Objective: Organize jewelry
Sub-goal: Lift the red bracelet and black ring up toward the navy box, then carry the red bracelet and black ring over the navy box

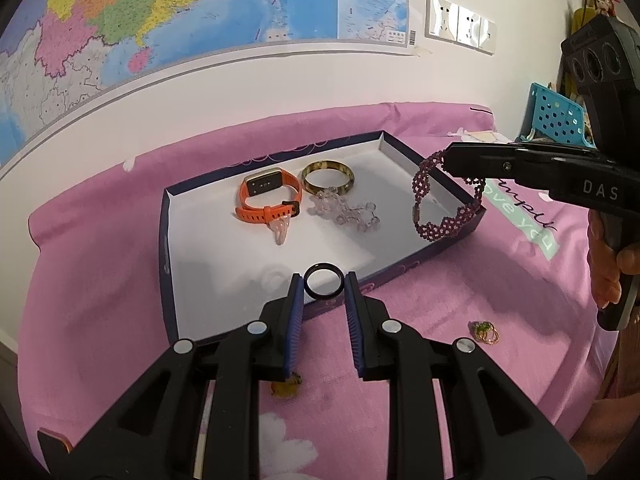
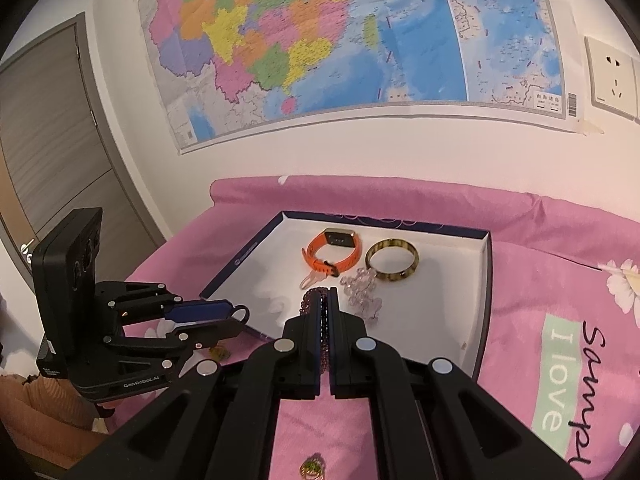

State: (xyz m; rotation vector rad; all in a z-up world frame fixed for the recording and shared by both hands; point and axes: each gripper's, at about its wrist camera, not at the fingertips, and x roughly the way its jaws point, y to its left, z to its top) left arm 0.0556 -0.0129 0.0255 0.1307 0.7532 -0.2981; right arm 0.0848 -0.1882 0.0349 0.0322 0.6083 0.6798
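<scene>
A: Left wrist view, nearest first. Left gripper (image 1: 323, 286) pinches a black ring (image 1: 323, 285) between its blue pads (image 1: 295, 320), jaws narrowed onto it, ring upright over the near rim of the box (image 1: 166, 240).

B: Anything on the cloth under it?

A: Pink cloth (image 1: 100, 300). A small amber piece (image 1: 286, 388) at 6 o'clock from the ring, half hidden by the left finger. A little green and gold ring cluster (image 1: 485, 331) at 4 o'clock, well apart from the box.

B: Right gripper?

A: Right gripper (image 2: 329, 300) is fully closed on the purple beaded bracelet (image 1: 444, 196). In the left view the bracelet hangs as a loop from the tips, over the box's right edge, clear of the floor of the box. In the right view only a strip of beads shows between the jaws.

B: Inside the box?

A: White floor, dark blue walls. Orange watch (image 1: 268, 198) toward the back left, a pale pink pendant (image 1: 280, 230) touching it at its 6 o'clock. Gold and brown bangle (image 1: 328, 176) at 3 o'clock from the watch, just beside it. Clear bead strand (image 1: 344, 210) heaped at the bangle's 6 o'clock, touching it.

B: Farther?

A: Wall map (image 1: 160, 12) at 12 o'clock, wall sockets (image 1: 460, 24) at 1 o'clock, blue perforated basket (image 1: 556, 116) at 2 o'clock. Right view has a grey door (image 2: 52, 140) at 9 o'clock.
</scene>
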